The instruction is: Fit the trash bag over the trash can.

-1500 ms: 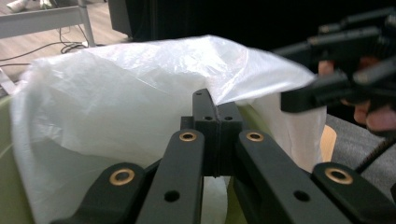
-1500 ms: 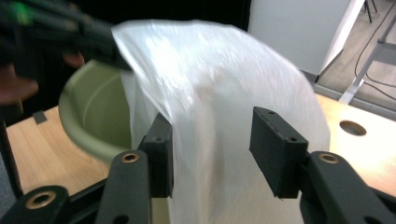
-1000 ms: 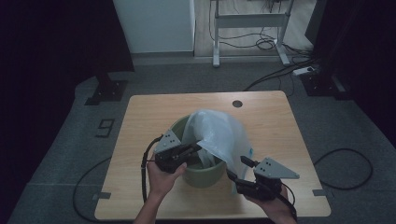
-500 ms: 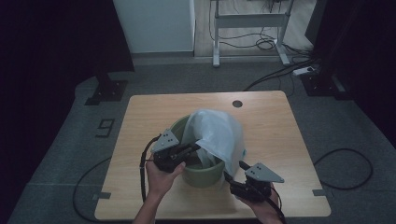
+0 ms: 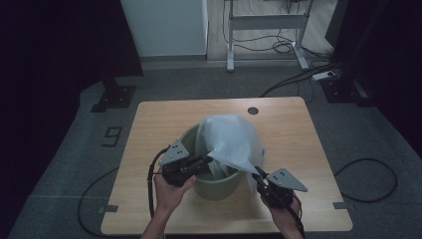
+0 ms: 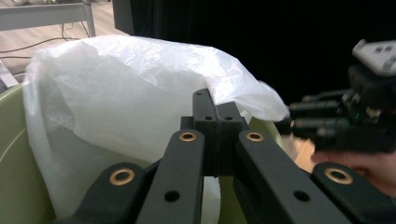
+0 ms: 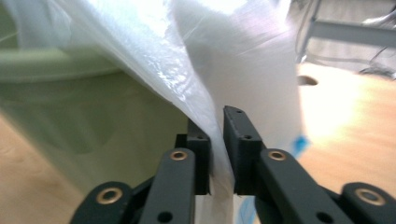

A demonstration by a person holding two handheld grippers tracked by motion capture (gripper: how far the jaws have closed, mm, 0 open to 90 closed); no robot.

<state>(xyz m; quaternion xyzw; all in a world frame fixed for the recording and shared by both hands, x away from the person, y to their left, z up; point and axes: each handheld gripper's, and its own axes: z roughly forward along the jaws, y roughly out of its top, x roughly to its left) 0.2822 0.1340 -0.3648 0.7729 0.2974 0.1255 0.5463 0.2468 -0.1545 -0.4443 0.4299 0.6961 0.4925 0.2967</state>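
A pale green bin point(image 5: 219, 186) stands mid-table with a white plastic bag point(image 5: 231, 142) billowing out of it. My left gripper point(image 5: 208, 160) reaches over the bin's near-left rim. In the left gripper view its jaws are pressed together point(image 6: 216, 105) on the bag's point(image 6: 116, 93) edge, inside the bin's wall point(image 6: 9, 154). My right gripper point(image 5: 257, 173) sits at the bin's near-right side. Its jaws point(image 7: 216, 126) pinch a fold of the bag film point(image 7: 243, 56), which hangs down outside the bin point(image 7: 70, 121).
The wooden table point(image 5: 159, 124) has a round cable hole point(image 5: 253, 110) near its far edge. Cables trail from both grippers off the near side. On the floor beyond the table stand a metal frame and more cables.
My right gripper has moved down and left toward the bin's near-right rim, taking the bag's edge with it. The left gripper has stayed at the rim.
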